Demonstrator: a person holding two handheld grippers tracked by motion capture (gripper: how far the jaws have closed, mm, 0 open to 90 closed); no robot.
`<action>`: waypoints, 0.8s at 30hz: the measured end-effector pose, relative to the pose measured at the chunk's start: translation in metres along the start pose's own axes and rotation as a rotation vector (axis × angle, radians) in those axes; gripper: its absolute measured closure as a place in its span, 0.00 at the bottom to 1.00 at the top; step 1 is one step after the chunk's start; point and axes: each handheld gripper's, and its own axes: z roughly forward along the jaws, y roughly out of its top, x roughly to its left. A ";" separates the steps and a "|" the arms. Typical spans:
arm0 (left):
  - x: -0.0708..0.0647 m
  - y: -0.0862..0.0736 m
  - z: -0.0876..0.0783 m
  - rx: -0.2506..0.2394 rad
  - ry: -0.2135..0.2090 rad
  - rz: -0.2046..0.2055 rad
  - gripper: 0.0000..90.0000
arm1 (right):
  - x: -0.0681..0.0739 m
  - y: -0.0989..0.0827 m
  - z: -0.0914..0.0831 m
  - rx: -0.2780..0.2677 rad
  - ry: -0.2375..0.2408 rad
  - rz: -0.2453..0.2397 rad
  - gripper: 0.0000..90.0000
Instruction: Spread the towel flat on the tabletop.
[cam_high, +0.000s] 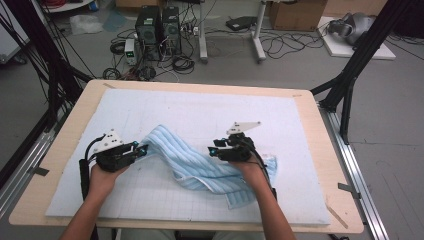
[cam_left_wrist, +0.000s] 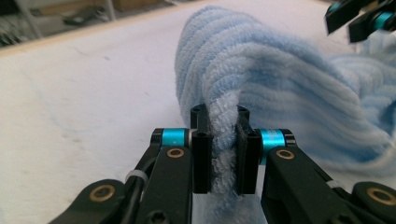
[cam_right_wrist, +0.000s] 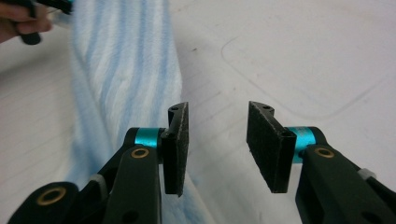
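High view: the blue striped towel (cam_high: 200, 162) is lying crumpled across the white mat (cam_high: 165, 107) on the table (cam_high: 320, 135). The left gripper (cam_high: 142, 148) is meeting its left end; the right gripper (cam_high: 214, 150) is hovering above its middle.

Left gripper view: the left gripper (cam_left_wrist: 220, 135) is clamping a bunched fold of the towel (cam_left_wrist: 261, 79) between nearly closed jaws.

Right gripper view: the right gripper (cam_right_wrist: 217, 140) is standing partly open, gripping nothing, the towel (cam_right_wrist: 123, 79) lying beside its left pad.
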 end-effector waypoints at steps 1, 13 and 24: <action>0.002 -0.001 -0.001 -0.003 0.004 -0.010 0.89 | 0.000 0.003 0.007 0.005 0.003 0.001 0.66; 0.011 -0.011 0.000 0.035 0.037 -0.040 0.87 | 0.027 0.023 0.098 0.186 -0.002 -0.094 0.54; 0.013 -0.013 0.008 0.057 0.039 -0.081 0.85 | 0.022 0.026 0.073 0.145 -0.078 -0.079 0.96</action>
